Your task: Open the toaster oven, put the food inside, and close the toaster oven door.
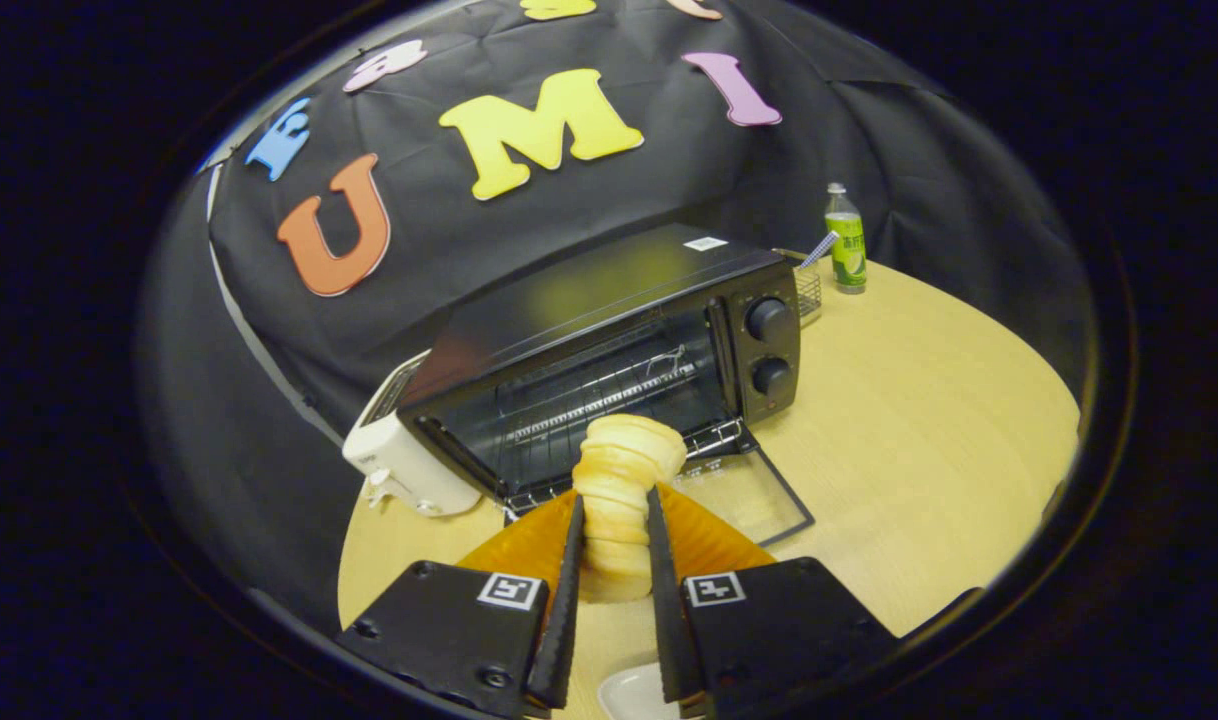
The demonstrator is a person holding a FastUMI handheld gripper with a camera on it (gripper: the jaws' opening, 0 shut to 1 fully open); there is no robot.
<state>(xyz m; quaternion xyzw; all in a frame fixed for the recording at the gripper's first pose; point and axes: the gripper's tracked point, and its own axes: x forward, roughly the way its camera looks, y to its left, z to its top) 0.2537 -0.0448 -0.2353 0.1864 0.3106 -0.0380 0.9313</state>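
A black toaster oven (609,340) stands on the wooden table (919,420) with its glass door (754,490) folded down flat toward me, and its wire rack (589,405) is exposed. My gripper (614,510) is shut on a pale ridged piece of bread (624,470), which pokes out past the fingertips. The bread hangs just in front of the oven's opening, above the lowered door. Two round knobs (771,345) sit on the oven's right panel.
A white pop-up toaster (404,460) stands against the oven's left side. A green drink bottle (847,245) and a small wire basket (809,285) stand behind the oven to the right. A white dish (631,692) lies below the fingers.
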